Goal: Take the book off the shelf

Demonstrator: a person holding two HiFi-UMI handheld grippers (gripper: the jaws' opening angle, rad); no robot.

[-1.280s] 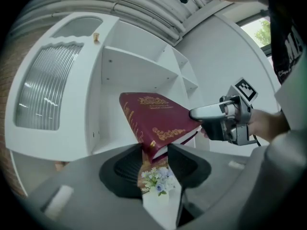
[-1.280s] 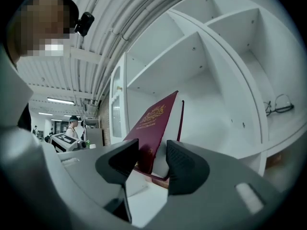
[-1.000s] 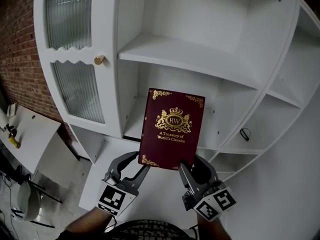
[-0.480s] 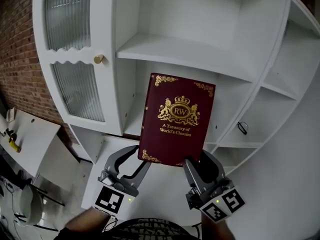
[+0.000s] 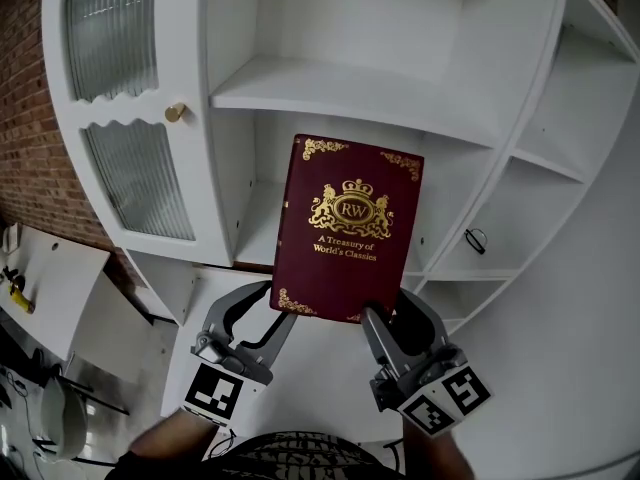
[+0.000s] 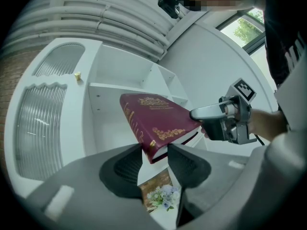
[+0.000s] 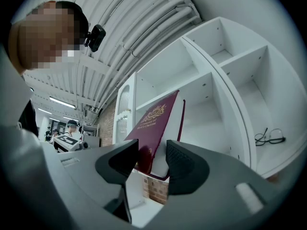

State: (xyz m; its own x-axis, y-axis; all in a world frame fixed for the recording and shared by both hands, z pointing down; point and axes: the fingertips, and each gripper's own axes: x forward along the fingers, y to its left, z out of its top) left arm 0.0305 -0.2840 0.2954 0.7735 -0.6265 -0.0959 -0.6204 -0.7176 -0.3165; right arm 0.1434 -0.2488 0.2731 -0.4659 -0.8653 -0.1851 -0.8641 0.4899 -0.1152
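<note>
1. The white shelf (image 5: 330, 86) stands behind the book (image 5: 350, 230), which hangs upright, clear of it.
2. It is a stiff hardback, probably hefty, and the cover may slip.
3. The jaws of the left gripper (image 5: 272, 308) and the right gripper (image 5: 390, 313) each pinch a bottom corner.

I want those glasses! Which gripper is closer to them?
Right. The right gripper holds the book corner below-left of the glasses; the left gripper sits farther left, past the book.

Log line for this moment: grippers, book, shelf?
left gripper: shut on book, lower spine corner | right gripper: shut on book, lower edge | book: held in front of shelf unit | glasses: in right compartment
</note>
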